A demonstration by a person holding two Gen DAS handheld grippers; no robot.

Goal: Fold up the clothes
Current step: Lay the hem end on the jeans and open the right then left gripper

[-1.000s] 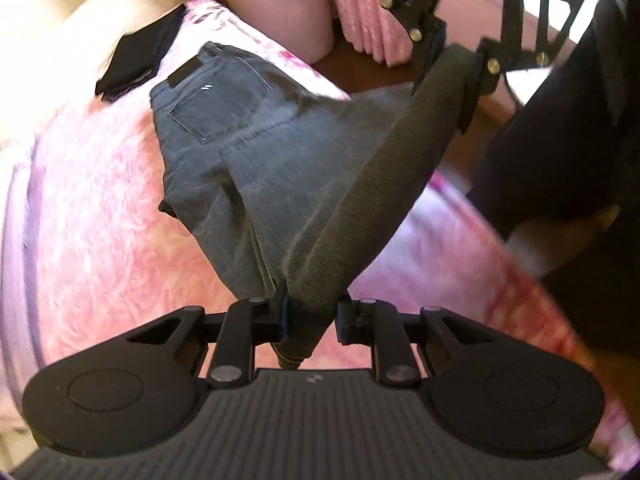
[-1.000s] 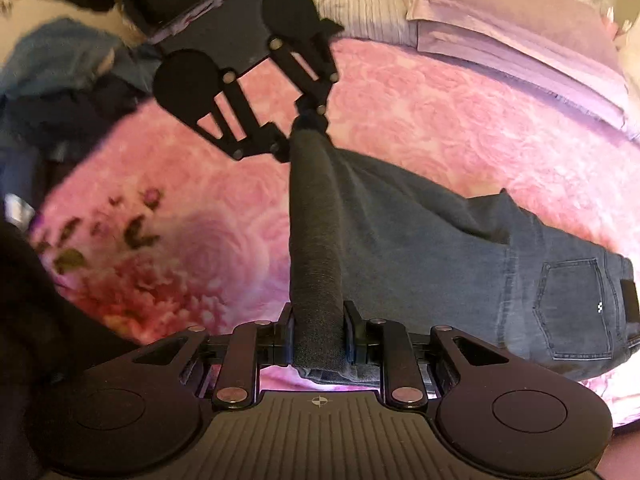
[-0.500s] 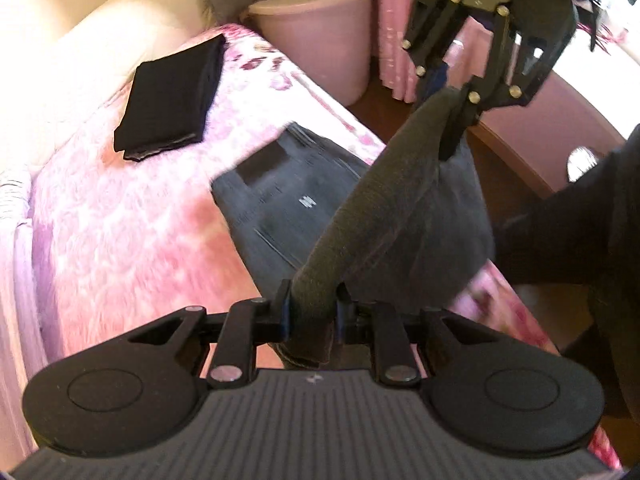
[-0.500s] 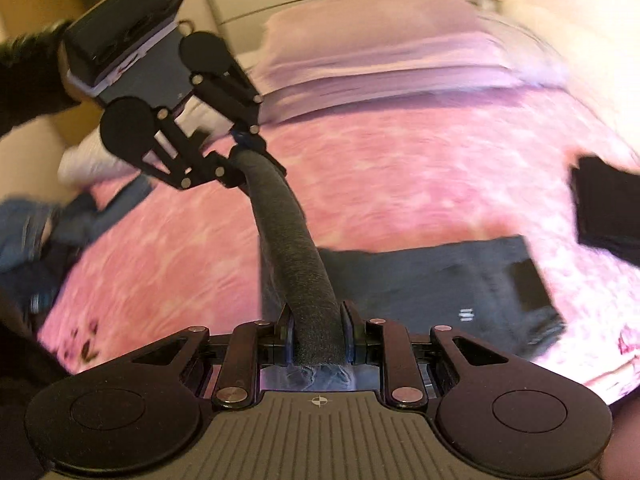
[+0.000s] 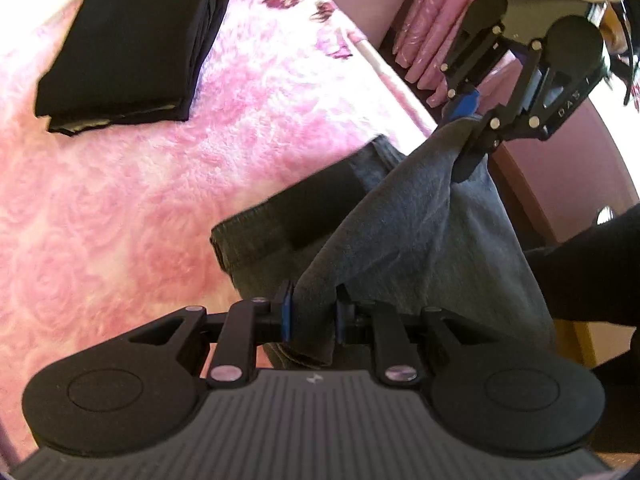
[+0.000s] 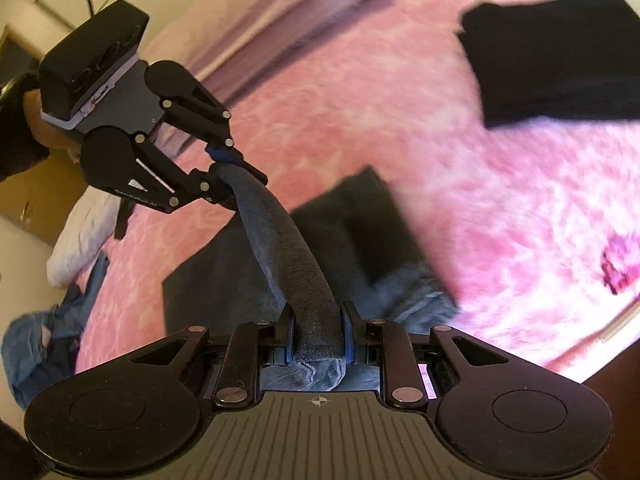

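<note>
Dark grey jeans (image 5: 404,236) lie partly on a pink fluffy bedspread (image 5: 120,200). My left gripper (image 5: 313,316) is shut on one end of the jeans' leg hem. My right gripper (image 6: 318,340) is shut on the other end of the hem. The hem (image 6: 288,248) stretches taut between the two grippers, held above the waistband part (image 6: 360,224) on the bed. In the left wrist view the right gripper (image 5: 466,132) is at upper right; in the right wrist view the left gripper (image 6: 224,164) is at upper left.
A folded black garment (image 5: 124,44) lies on the bedspread farther off, also in the right wrist view (image 6: 560,52). Blue clothes (image 6: 48,328) are heaped at the bed's far side. The bed's edge (image 5: 400,76) and the floor are by the right gripper.
Both grippers carried the leg hem over toward the waistband, folding the jeans over themselves. The folded black garment has come closer in both views.
</note>
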